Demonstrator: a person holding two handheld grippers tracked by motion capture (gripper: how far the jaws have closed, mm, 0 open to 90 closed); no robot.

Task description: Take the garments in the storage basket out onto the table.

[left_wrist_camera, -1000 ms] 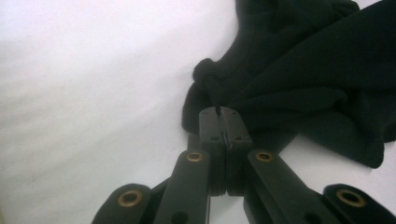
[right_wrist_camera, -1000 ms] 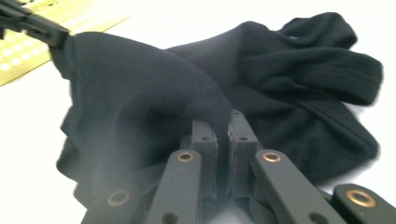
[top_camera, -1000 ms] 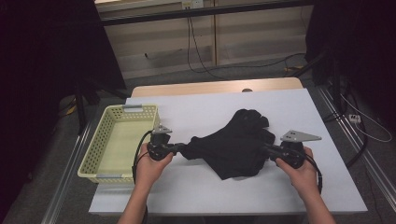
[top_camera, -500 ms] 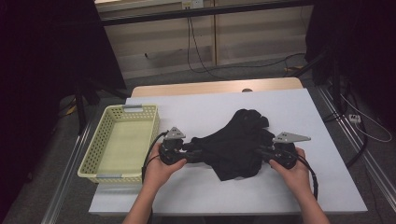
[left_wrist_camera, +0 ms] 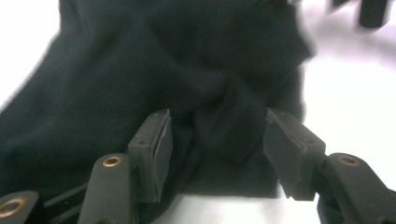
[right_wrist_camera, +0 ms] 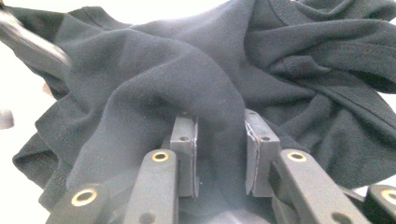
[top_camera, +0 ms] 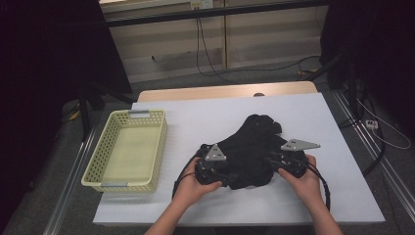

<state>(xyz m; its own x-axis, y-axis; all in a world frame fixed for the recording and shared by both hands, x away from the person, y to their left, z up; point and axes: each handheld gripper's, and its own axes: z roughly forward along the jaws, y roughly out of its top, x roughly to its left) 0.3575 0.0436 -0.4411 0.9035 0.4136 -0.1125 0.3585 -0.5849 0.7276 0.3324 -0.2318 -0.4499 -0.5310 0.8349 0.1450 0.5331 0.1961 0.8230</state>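
Hiding both hand-held gripper tips, black garment [top_camera: 254, 147] bunches between them.

A: Left tongs [left_wrist_camera: 217, 144] view blurred; black garment [left_wrist_camera: 154, 70] cut off at top and left edges.
B: High view: both tongs' tips buried in cloth, grip unreadable there.

No readable text, labels — no numbers

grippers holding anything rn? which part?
Right gripper is shut on a raised fold of the black garment. Left gripper straddles another fold at its near edge, jaws apart.
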